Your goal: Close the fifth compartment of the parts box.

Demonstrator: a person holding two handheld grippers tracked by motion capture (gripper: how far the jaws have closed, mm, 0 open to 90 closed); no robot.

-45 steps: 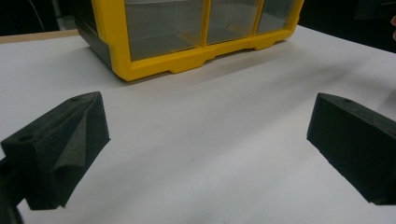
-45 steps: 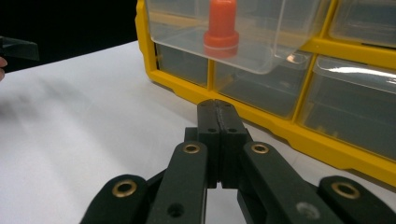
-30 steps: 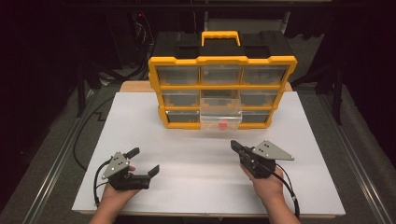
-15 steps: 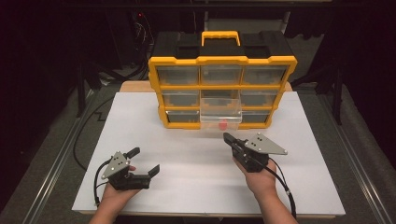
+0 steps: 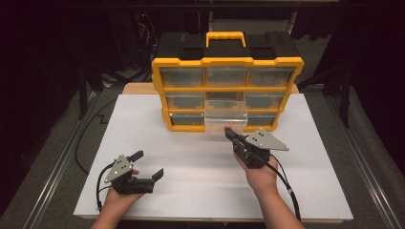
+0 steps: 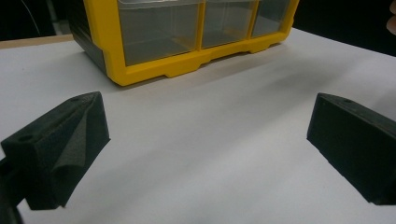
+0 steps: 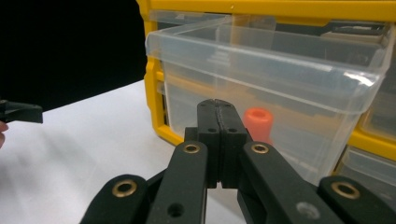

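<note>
A yellow-framed drawer organiser with a black top and a yellow carry handle is standing upright at the far middle of the white desk; its front is showing three rows of clear plastic drawers; the middle drawer of the bottom row is sticking out toward the person, well proud of its neighbours; in the right gripper view this clear drawer is holding a small orange-red cylindrical piece, seen through the front wall.

The right gripper is pointing at the pulled-out drawer, its fingers pressed together with nothing between them, the tips just before the drawer's front wall; whether they are touching it cannot be told; compared with a second ago, this gripper is sitting farther forward and closer to the organiser, where earlier it was hanging back over the bare desk.

The left gripper is resting at the near left of the desk, well apart from the organiser, in the same place as before; its fingers are spread wide over bare white surface, gripping nothing.
</note>
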